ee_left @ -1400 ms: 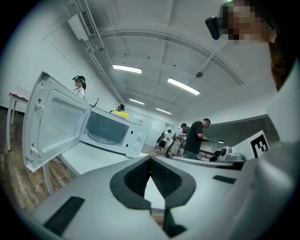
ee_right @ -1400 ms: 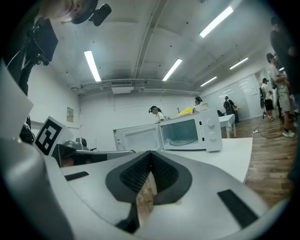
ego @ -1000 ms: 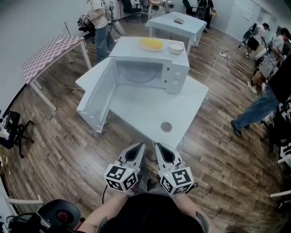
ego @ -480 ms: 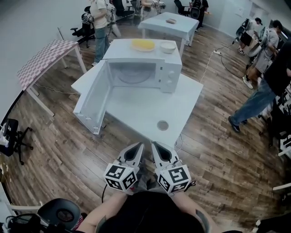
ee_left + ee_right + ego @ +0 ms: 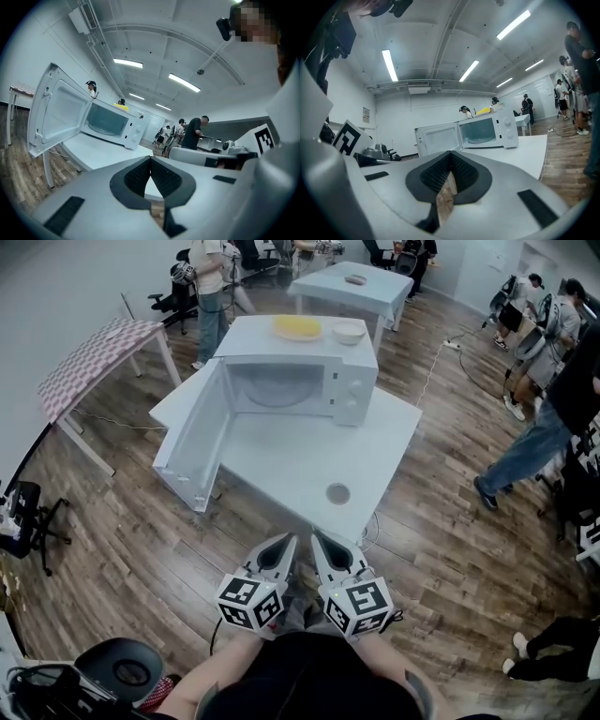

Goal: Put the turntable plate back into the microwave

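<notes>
status: task looks done, plate (image 5: 278,392) lies inside far microwave (image 5: 354,390) | door (image 5: 190,444) open at left | left tool (image 5: 284,547), right tool (image 5: 320,544): both pinched closed, empty, near, off the surface (image 5: 375,457)

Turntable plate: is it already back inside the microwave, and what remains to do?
Done, it seems: a round turntable plate lies on the floor of the microwave. In hand: nothing. The left tool and the right tool are both shut and empty, held short of the table. Left: the door stands wide open, so closing it is probably the only step remaining.
</notes>
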{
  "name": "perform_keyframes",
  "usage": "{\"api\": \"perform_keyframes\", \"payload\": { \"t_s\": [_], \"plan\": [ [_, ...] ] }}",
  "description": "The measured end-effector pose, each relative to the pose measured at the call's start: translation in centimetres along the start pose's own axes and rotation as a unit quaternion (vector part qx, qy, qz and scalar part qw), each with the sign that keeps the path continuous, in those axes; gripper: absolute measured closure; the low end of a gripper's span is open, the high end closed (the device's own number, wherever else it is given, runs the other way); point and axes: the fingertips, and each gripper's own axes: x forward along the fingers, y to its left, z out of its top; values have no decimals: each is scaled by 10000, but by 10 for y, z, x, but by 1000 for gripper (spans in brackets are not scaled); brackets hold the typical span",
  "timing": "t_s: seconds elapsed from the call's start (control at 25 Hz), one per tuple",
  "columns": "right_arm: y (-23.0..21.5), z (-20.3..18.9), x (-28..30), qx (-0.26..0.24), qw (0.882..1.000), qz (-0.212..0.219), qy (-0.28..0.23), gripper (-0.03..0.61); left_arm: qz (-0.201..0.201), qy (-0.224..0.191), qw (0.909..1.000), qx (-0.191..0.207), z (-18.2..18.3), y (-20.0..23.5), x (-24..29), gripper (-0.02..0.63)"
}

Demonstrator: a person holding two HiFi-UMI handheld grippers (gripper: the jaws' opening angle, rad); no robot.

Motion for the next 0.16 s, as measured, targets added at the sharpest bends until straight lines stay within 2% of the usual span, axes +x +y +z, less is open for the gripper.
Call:
{"api": "perform_keyframes", "payload": {
  "t_s": [0.16],
  "plan": [
    [4,0,2,-22,10000,44,20,558,11,24,10000,-8,0,2,-1,601]
  ]
}}
